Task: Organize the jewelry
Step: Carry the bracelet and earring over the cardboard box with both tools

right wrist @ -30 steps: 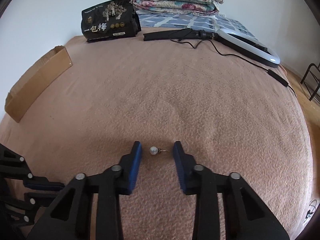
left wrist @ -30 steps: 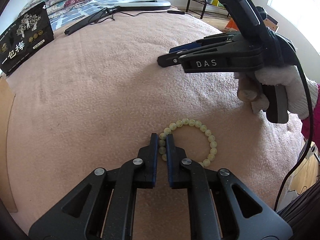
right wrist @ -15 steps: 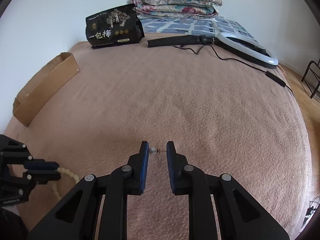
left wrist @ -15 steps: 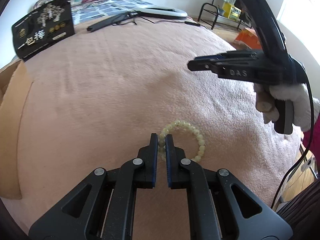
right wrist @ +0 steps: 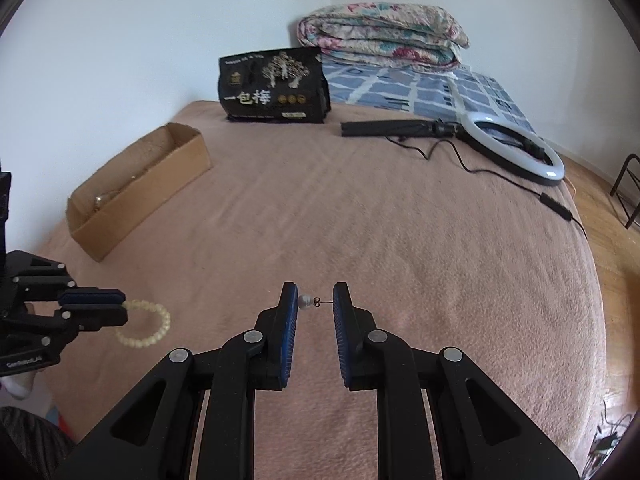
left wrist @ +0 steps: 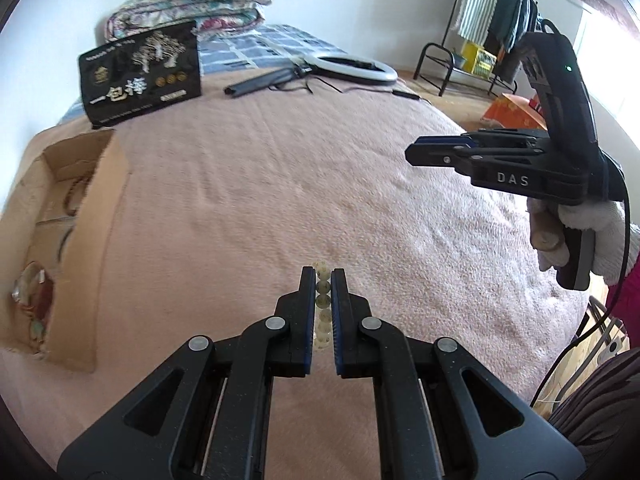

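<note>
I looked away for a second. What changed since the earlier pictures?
The left tool lifted the bead bracelet off the pink blanket. The right tool closed on the pearl earring and raised it. The cardboard box and ring light stayed put.

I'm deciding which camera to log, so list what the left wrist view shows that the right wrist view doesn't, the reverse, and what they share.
Only the left wrist view: the clothes rack, the right gripper's side profile in a white-gloved hand, and jewelry lying inside the cardboard box.

Only the right wrist view: the pearl earring held end to end between the right gripper's jaws, and the bead bracelet's whole loop hanging from the left gripper.

Both: the pink blanket, black bag, ring light and folded quilt.
</note>
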Demonstrator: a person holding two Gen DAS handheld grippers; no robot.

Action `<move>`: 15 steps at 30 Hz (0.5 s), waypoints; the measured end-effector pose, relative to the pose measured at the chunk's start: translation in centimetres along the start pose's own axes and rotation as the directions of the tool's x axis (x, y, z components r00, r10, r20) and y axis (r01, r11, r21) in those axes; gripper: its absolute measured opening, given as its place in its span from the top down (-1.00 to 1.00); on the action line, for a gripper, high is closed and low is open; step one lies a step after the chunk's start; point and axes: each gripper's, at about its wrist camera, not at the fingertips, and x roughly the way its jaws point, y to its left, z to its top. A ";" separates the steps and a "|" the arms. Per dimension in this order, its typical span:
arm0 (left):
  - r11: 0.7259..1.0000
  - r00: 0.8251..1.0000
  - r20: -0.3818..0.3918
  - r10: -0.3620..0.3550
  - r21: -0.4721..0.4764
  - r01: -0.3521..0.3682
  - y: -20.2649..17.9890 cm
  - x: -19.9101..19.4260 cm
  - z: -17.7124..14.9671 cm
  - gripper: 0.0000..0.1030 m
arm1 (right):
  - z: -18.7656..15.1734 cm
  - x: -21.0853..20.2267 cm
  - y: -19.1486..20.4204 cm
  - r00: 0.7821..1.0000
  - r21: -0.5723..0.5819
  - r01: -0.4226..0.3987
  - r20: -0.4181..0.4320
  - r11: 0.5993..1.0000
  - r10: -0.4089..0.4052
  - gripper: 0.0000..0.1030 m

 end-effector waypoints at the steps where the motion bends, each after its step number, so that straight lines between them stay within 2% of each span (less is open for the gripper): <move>1: 1.000 1.000 0.008 0.004 -0.003 -0.004 0.3 -0.5 0.0 0.89 | 0.3 -0.3 0.4 1.000 -0.004 -0.005 0.006 1.000 0.005 0.69; 10: 0.998 0.995 0.076 0.058 -0.036 -0.055 3.5 -4.9 0.0 0.89 | 2.5 -1.5 4.0 0.998 -0.041 -0.053 0.037 0.998 0.055 0.69; 15: 0.993 0.989 0.110 0.101 -0.072 -0.094 6.6 -7.2 0.2 0.89 | 3.7 -1.7 6.0 0.994 -0.059 -0.092 0.046 0.994 0.095 0.69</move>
